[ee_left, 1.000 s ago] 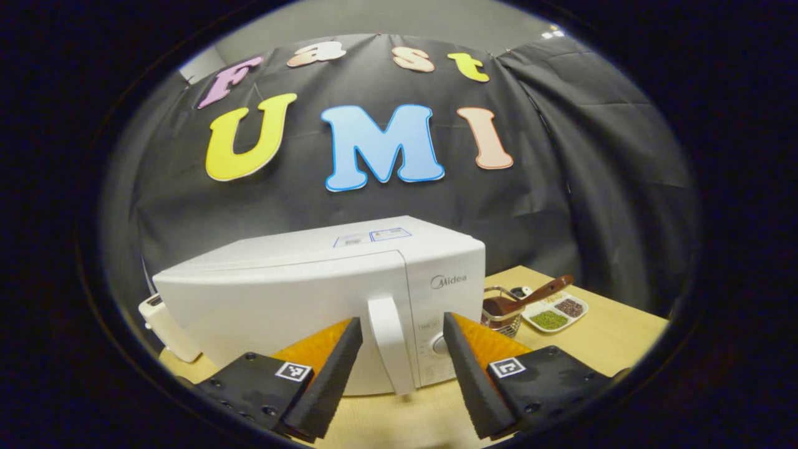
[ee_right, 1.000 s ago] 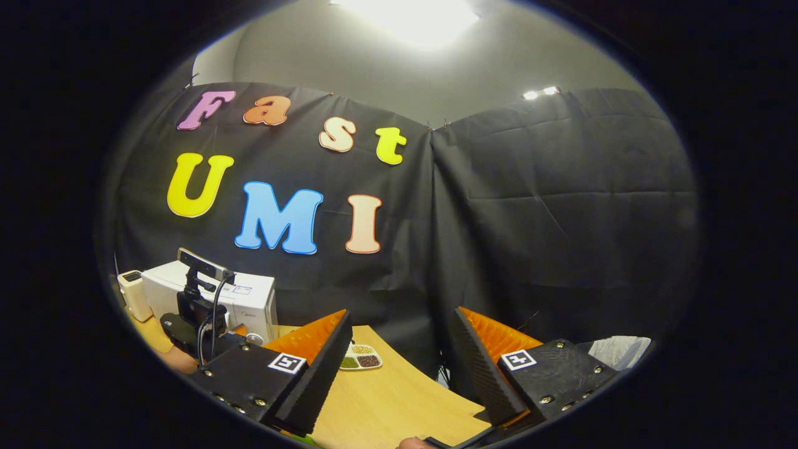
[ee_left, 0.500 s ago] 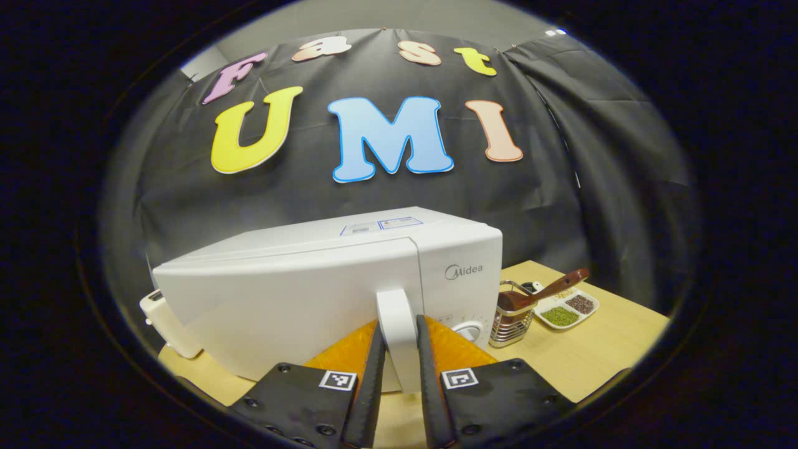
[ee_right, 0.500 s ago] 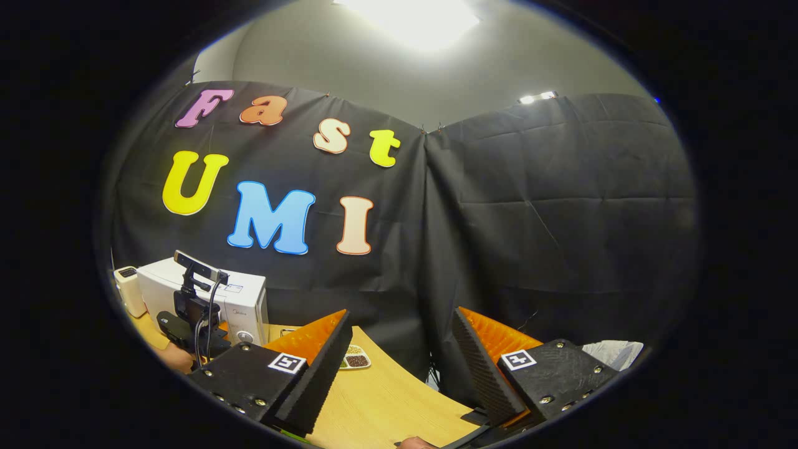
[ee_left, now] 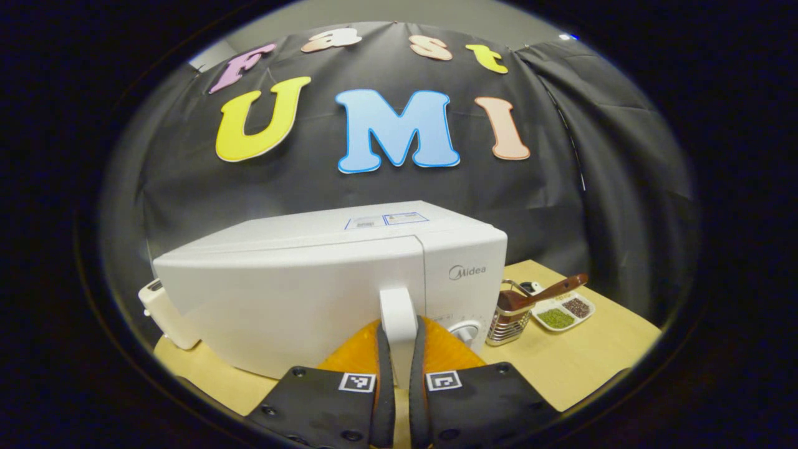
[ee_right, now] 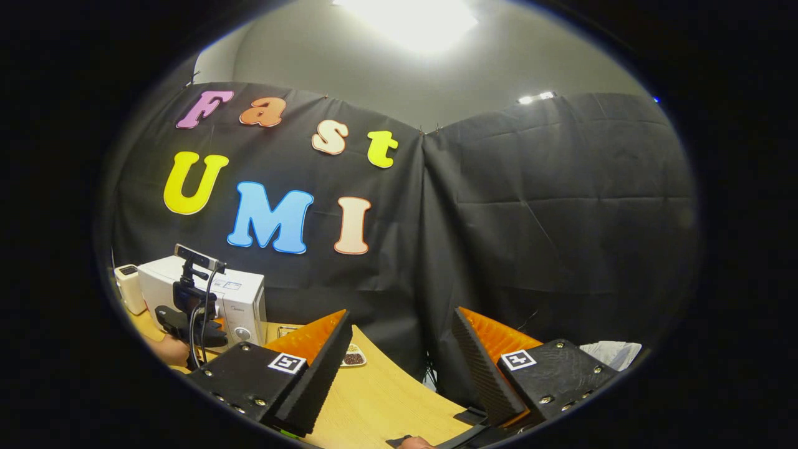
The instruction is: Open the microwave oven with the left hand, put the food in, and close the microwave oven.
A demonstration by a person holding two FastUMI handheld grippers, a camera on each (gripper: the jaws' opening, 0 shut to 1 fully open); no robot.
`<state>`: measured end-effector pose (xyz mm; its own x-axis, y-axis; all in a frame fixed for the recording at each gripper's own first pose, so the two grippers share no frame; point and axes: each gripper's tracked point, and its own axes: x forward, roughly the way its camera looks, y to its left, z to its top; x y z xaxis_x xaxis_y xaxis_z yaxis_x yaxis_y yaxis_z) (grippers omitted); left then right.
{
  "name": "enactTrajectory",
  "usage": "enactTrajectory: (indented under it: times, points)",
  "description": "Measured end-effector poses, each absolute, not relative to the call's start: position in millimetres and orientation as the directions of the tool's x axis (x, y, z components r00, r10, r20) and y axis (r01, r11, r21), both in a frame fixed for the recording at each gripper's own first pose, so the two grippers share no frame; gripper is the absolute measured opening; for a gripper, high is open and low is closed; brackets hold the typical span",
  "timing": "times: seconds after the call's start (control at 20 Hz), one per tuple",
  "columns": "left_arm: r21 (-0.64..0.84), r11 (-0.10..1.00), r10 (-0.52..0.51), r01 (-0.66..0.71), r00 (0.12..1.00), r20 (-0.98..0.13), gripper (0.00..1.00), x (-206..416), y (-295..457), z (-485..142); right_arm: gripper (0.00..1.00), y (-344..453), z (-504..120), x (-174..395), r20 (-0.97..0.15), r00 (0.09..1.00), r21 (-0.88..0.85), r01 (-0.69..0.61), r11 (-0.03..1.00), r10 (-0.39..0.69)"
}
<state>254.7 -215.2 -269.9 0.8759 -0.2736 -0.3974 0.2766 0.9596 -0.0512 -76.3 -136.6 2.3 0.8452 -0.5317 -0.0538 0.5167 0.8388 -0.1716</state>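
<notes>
White microwave [ee_left: 299, 293]: door closed, directly ahead of the left claw [ee_left: 399, 380].
Left claw: clamped on the door handle [ee_left: 399, 318].
Right claw [ee_right: 399, 368]: apart, idle above the desk [ee_right: 380, 405].
Advice: pull the handle steadily along the door's arc.

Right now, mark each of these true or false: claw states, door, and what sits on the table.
1. The left claw is shut on the door handle. True.
2. The microwave door is wide open. False: it looks closed.
3. The right claw holds the food. False: it is open, holding nothing.
4. A wire basket with a spoon stands just right of the microwave. True.
5. The dish of beans sits on top of the microwave. False: it lies on the table.
</notes>
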Motion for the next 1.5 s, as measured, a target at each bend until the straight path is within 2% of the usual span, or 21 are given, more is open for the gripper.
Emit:
enactTrajectory:
  times: [0.05,0.3,0.4,0.5,0.7,0.95,1.3,1.5]
  points:
    - [-0.053,0.962,-0.265,0.267,0.876,-0.403,0.12,255,-215,-271,0.98,-138,2,-76,-0.056,0.847,-0.167,0.514,0.841,-0.529]
    - [-0.057,0.968,-0.246,0.245,0.878,-0.411,0.12,253,-214,-270,0.98,-143,8,-69,-0.042,0.865,-0.151,0.490,0.859,-0.500]
    - [-0.088,0.976,-0.219,0.201,0.875,-0.433,0.12,230,-208,-273,0.98,-144,6,-64,-0.050,0.876,-0.136,0.470,0.872,-0.480]
    - [-0.044,0.976,-0.212,0.212,0.900,-0.380,0.12,210,-200,-261,0.98,-146,7,-58,-0.050,0.885,-0.113,0.455,0.883,-0.463]
    - [-0.033,0.969,-0.240,0.247,0.889,-0.389,0.12,182,-187,-259,0.98,-142,-1,-47,-0.054,0.917,-0.082,0.390,0.917,-0.395]
    - [-0.012,0.973,-0.216,0.230,0.892,-0.398,0.12,143,-161,-252,0.98,-126,-6,-39,-0.052,0.960,-0.046,0.274,0.961,-0.276]
    - [0.051,0.988,-0.109,0.143,0.903,-0.415,0.12,83,-107,-245,0.98,-99,-8,-40,-0.039,0.997,-0.003,0.071,0.998,-0.071]
    - [0.056,0.995,-0.055,0.087,0.903,-0.425,0.12,58,-69,-243,0.98,-81,-9,-43,-0.037,0.999,0.008,-0.004,1.000,0.005]
